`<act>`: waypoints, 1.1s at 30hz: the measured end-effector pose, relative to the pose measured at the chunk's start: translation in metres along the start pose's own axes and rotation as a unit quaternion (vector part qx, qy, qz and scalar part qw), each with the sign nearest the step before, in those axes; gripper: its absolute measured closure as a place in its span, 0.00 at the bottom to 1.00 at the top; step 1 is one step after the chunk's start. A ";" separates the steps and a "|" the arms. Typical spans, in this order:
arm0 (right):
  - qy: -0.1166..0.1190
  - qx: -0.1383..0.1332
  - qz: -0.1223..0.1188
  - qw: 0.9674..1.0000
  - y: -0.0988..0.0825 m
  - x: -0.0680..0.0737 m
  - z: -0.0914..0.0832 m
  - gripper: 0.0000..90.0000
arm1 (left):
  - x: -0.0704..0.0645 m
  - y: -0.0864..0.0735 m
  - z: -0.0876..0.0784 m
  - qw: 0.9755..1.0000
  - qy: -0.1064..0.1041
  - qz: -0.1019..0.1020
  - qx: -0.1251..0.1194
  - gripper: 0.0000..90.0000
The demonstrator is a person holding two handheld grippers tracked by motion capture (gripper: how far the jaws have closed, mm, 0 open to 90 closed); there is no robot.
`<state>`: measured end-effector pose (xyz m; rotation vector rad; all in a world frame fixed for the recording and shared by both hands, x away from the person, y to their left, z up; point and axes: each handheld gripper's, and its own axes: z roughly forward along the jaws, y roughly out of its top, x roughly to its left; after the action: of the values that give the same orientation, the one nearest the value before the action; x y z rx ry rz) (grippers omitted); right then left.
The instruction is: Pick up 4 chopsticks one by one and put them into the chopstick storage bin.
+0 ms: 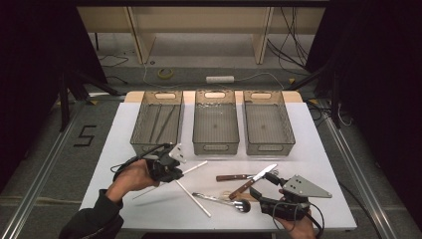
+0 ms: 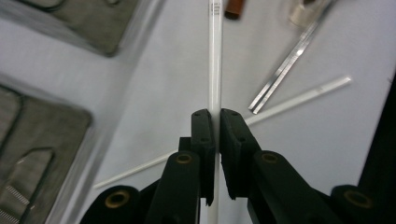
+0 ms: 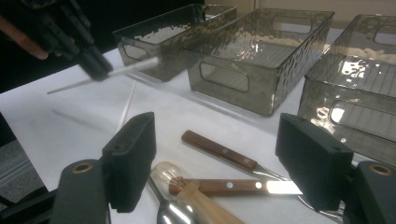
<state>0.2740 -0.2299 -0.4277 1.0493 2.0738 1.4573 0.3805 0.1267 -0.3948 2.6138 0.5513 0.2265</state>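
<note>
On a white tabletop (image 1: 124, 129), the left tongs (image 1: 175, 168) are clamped on a thin white stick (image 1: 195, 167), held clear of the surface in front of the left-hand bin (image 1: 158, 122); in the left gripper view the stick (image 2: 215, 60) runs straight out between the two black pads, which press on it from both sides. Two more white sticks lie on the tabletop just below and right of the left tongs, one long and slanting (image 1: 193, 198), the other partly under the person's left hand (image 1: 130, 178). Behind stand three smoky see-through bins in a row; the left-hand one has thin rods lying in it, and the middle bin (image 1: 215, 122) and right-hand bin (image 1: 267, 122) sit beside it. Toward the right, a small heap of cutlery lies near the front edge: a wooden-handled knife (image 1: 254, 180), a second wooden handle (image 1: 234, 177) and a metal spoon (image 1: 226, 201). The right tongs (image 1: 265, 185) hover over this heap with their pads wide apart and nothing between them; in the right gripper view the knife (image 3: 238, 186) and spoon (image 3: 170, 212) lie below the gap.
</note>
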 end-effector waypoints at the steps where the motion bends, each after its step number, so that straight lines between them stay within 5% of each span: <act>1: 0.000 0.000 0.000 1.000 0.000 0.000 0.000 0.33 | 0.004 0.000 -0.003 1.000 0.003 -0.011 -0.005 0.93; 5: 0.000 -0.001 0.000 1.000 0.000 0.000 0.000 0.33 | 0.021 0.000 -0.014 0.999 0.024 -0.041 -0.022 0.93; 13: 0.000 0.000 0.000 1.000 0.000 -0.001 0.000 0.33 | 0.057 -0.003 -0.036 0.992 0.067 -0.092 -0.054 0.93; 16: 0.000 0.000 0.002 1.000 0.000 -0.001 0.000 0.33 | 0.071 -0.003 -0.043 0.987 0.079 -0.117 -0.080 0.93; 22: 0.000 0.000 0.003 1.000 0.000 -0.002 0.000 0.33 | 0.095 0.001 -0.061 0.979 0.110 -0.145 -0.093 0.93; 29: 0.000 0.000 0.002 1.000 0.000 -0.002 0.000 0.33 | 0.125 0.003 -0.075 0.964 0.136 -0.192 -0.122 0.93; 33: 0.001 0.000 0.004 1.000 0.000 -0.002 0.000 0.33 | 0.135 0.004 -0.077 0.958 0.149 -0.205 -0.132 0.93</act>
<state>0.2754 -0.2318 -0.4282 1.0568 2.0728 1.4625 0.4850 0.2109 -0.3160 2.1588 1.0710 0.5238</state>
